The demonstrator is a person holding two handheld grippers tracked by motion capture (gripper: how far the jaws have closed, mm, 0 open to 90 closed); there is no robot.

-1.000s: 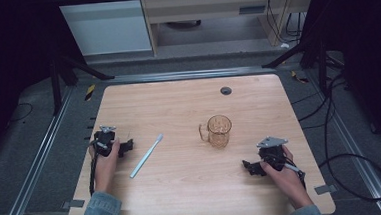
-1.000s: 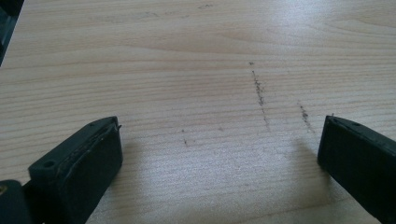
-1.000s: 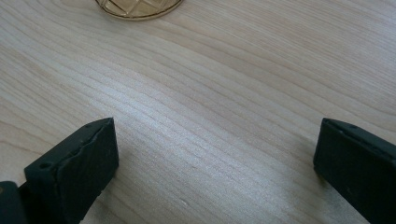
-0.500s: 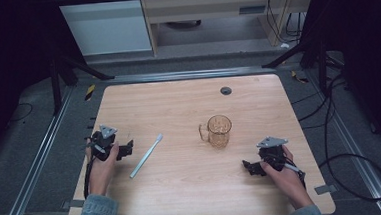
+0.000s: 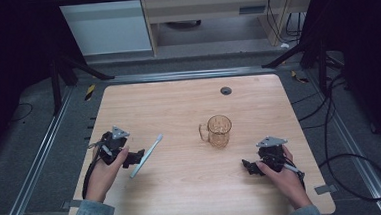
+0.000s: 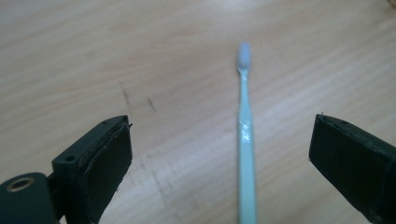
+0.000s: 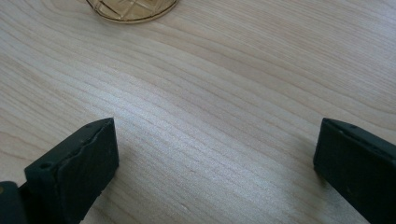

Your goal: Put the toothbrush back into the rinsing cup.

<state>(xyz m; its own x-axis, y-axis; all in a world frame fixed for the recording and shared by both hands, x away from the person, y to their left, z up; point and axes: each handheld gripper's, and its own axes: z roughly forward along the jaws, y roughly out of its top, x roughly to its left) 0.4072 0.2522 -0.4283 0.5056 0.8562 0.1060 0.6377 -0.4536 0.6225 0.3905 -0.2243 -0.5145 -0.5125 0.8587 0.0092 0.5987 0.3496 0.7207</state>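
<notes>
A pale blue-green toothbrush [image 5: 147, 154] lies flat on the wooden table [image 5: 188, 102], head pointing up and right. My left gripper [image 5: 134, 159] sits just left of its handle end, jaws open. In the left gripper view the toothbrush [image 6: 246, 140] runs between the spread jaws, nearer the right one, and the left gripper [image 6: 219, 154] touches nothing. An amber glass mug [image 5: 218, 131] stands upright near the table's middle. My right gripper [image 5: 247, 166] rests low at the front right, open and empty. The mug's base [image 7: 130, 8] shows at the top of the right gripper view, beyond my right gripper [image 7: 215, 163].
A small dark round grommet [image 5: 226, 91] sits near the table's far edge. Metal rails and black stand legs flank the table. Cables trail on the floor at the right.
My left gripper has shifted slightly toward the toothbrush handle. The right gripper, the mug and the toothbrush have stayed put.
</notes>
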